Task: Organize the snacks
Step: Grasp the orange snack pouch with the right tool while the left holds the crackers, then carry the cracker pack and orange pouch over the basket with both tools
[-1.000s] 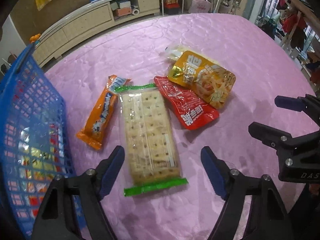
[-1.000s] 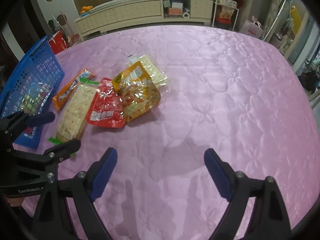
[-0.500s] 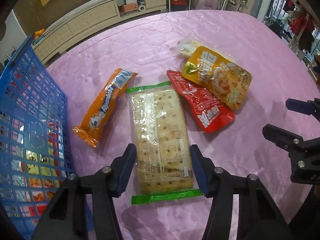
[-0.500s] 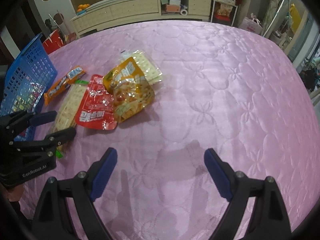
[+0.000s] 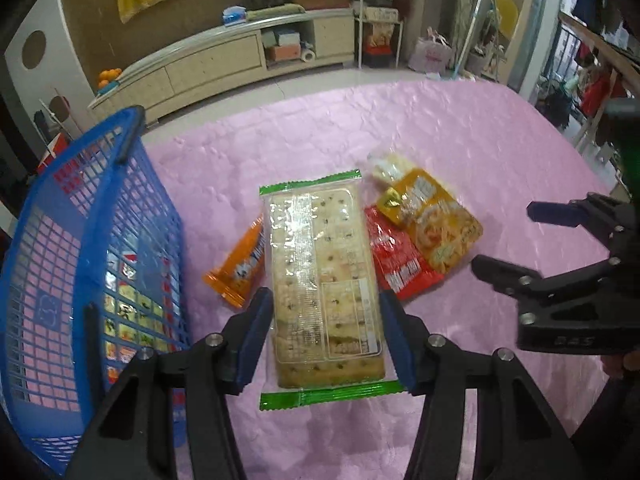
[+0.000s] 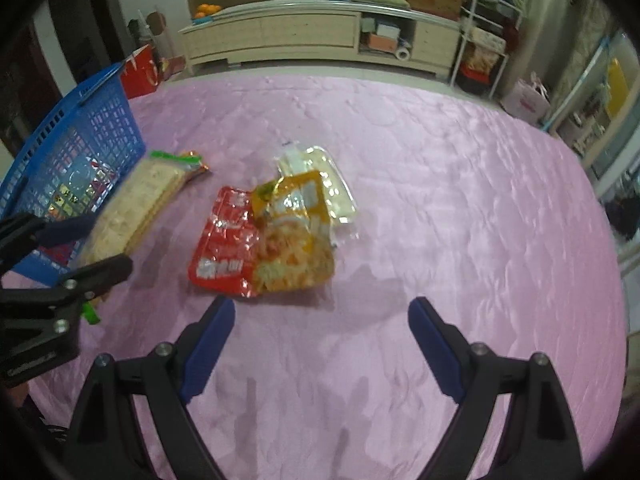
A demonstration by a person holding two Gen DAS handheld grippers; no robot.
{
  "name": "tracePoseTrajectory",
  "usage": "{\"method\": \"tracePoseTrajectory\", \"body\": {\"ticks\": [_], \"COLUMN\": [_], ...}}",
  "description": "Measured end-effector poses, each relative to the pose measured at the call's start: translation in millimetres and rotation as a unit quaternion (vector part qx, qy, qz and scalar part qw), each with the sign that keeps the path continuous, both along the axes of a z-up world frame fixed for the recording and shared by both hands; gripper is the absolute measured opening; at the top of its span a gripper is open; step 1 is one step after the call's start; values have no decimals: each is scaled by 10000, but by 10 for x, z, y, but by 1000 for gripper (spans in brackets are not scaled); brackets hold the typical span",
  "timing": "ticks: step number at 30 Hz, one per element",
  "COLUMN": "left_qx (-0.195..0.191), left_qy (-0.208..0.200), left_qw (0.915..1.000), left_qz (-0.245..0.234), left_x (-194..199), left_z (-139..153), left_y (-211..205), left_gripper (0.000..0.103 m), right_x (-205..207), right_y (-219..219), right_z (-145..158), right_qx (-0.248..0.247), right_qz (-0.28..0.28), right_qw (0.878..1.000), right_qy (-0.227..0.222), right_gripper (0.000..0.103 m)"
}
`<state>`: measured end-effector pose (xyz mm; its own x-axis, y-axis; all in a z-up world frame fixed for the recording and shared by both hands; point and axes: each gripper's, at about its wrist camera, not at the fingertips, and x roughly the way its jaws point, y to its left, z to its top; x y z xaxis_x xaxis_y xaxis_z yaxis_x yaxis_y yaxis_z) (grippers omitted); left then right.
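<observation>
My left gripper (image 5: 326,334) is shut on a clear cracker pack with green ends (image 5: 322,276), its blue pads pressing both long sides; the pack hangs lifted above the pink tablecloth (image 5: 460,148). In the right wrist view the same cracker pack (image 6: 132,208) is tilted up beside the left gripper (image 6: 84,246). An orange bar wrapper (image 5: 240,268), a red pouch (image 5: 400,268), a yellow pouch (image 5: 436,228) and a pale clear pack (image 5: 386,166) lie on the cloth. My right gripper (image 6: 318,340) stands open over bare cloth, below the red pouch (image 6: 224,240) and the yellow pouch (image 6: 296,236).
A blue mesh basket (image 5: 80,216) with several snacks inside stands at the left edge of the table, close to the cracker pack. The right gripper (image 5: 560,252) shows at the right of the left wrist view. A low cabinet (image 6: 288,36) stands beyond the table.
My left gripper closed onto the cracker pack and lifted it off the cloth; the pack now covers part of the orange wrapper. The right gripper shifted slightly, still open.
</observation>
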<state>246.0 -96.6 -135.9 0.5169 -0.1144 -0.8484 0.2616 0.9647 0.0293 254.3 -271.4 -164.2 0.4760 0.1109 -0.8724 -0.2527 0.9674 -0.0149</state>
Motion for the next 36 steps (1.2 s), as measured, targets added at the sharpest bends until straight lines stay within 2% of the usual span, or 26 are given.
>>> {"method": "tracePoseTrajectory", "body": {"ticks": [5,8,10,14,16,19,21,24,30,36], "left_qx": [-23,-7,2,-6,12,4,-24,-69,-125,-232], "left_qy": [20,52,66,110,105,104,104,90,-47,-393], "left_qw": [9999,9999,9999,9999,9999,9999,9999,9999,9999,9990], "left_qz": [111,108,91,111,85,74,78,68,-5,-18], "left_x": [194,256,282,322,296,273,264,215,55,-229], "left_z": [-80,-139,-165,-185,-179,-158,-154,-118,11,358], "left_y": [16,-18,-40,-33,-50,-57,-51,-55,-86,-45], "left_gripper": [52,52,52,52,52,52,52,52,52,52], "right_x": [200,305,383,477,511,500,465,375,162,-116], "right_y": [84,158,194,223,179,177,171,137,24,59], "right_z": [-90,-163,-220,-357,-369,-349,-315,-240,1,399], "right_qx": [54,-103,-136,-93,-18,77,147,120,321,308], "right_qz": [90,20,-18,-41,-153,2,120,77,10,30], "right_qw": [9998,9998,9995,9991,9990,9991,9987,9992,9993,9994], "right_qy": [157,192,268,419,428,417,463,365,205,-140], "right_gripper": [91,91,87,77,66,51,41,36,35,35]}}
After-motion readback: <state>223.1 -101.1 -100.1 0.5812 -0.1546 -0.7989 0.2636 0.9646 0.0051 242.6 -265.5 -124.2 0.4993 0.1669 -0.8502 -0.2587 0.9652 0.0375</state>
